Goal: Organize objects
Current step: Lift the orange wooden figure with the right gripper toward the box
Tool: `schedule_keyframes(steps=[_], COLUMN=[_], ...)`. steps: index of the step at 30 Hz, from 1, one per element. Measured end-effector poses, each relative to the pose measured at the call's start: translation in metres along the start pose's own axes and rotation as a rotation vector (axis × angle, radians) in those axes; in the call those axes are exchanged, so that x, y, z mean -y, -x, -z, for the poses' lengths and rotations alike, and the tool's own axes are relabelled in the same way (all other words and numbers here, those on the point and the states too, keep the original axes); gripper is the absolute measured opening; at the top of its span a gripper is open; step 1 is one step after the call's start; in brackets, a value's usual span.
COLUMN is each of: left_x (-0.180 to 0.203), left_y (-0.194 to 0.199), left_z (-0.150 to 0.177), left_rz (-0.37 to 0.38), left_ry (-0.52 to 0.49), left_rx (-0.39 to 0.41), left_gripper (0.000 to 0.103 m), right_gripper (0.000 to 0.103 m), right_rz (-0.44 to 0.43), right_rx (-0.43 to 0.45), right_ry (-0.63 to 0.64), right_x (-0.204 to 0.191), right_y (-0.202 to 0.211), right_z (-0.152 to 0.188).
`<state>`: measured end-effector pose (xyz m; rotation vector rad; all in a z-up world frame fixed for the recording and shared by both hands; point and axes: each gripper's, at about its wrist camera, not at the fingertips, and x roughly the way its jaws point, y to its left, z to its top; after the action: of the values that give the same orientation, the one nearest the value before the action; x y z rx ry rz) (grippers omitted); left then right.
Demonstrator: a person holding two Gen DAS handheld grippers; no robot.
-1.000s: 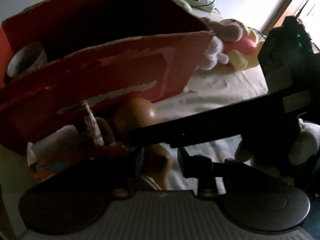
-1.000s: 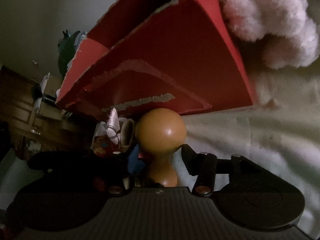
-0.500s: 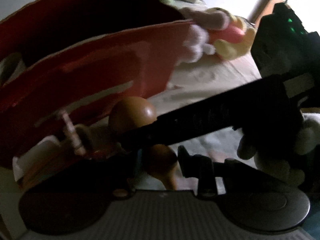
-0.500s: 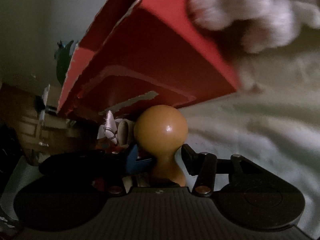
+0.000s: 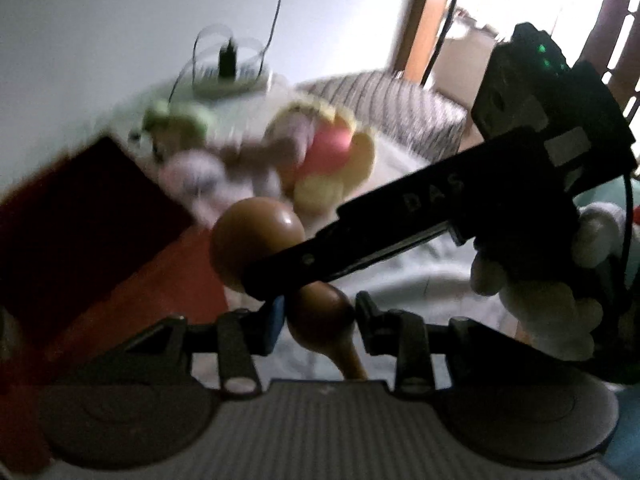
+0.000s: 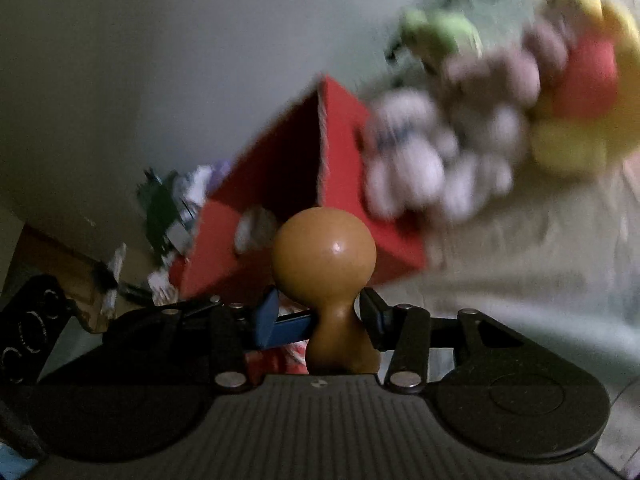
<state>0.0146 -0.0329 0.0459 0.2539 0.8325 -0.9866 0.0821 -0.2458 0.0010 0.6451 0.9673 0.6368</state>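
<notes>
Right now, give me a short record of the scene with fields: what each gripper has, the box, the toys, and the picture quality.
right gripper: shut on the neck of the wooden maraca
left gripper: around the maraca's lower bulb; grip cannot be told
red cardboard box: open, behind the maraca
plush toys: heaped beside the box on the pale cloth
power strip: far back, cables attached
picture quality: dim, motion blurred
</notes>
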Motion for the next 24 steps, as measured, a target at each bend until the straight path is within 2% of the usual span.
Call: schedule_keyframes(steps=[3, 6, 8, 12, 18, 24], left_x=[-0.001, -0.009, -0.018, -0.043, -0.097, -0.14], left_y=[0.011, 0.026, 0.045, 0.06, 0.069, 0.049], left_z=[-0.024, -0.042, -0.045, -0.056, -0.053, -0.036], left_rz=[0.002, -0.029, -0.063, -0.131, -0.207, -0.262], left_ry=[-0.022, -0.035, -0.04, -0.01, 0.084, 0.165], left_rx=[0.072, 0.133, 0.157, 0.181, 0.155, 0.06], left_gripper=[0.033, 0.033, 0.033, 0.033, 0.033, 0.034], right_gripper=[0.048, 0.048, 0.048, 0.048, 0.048, 0.048], right_rz=[-0.01, -0.026, -0.04, -0.066, -0.086, -0.056], right_rx=[0.06, 0.096, 0.107, 0.1, -0.001, -0.131], right_ry=[0.063, 0.125, 0.152, 0.2, 0.222, 0.221], right_x=[-0.023, -0.043, -0.058, -0.081, -0.096, -0.099], right_y=[0.008, 0.007, -0.004, -0.033, -0.092, -0.157], right_z=[-0.017, -0.037, -0.05, -0.075, -0.102, -0.103])
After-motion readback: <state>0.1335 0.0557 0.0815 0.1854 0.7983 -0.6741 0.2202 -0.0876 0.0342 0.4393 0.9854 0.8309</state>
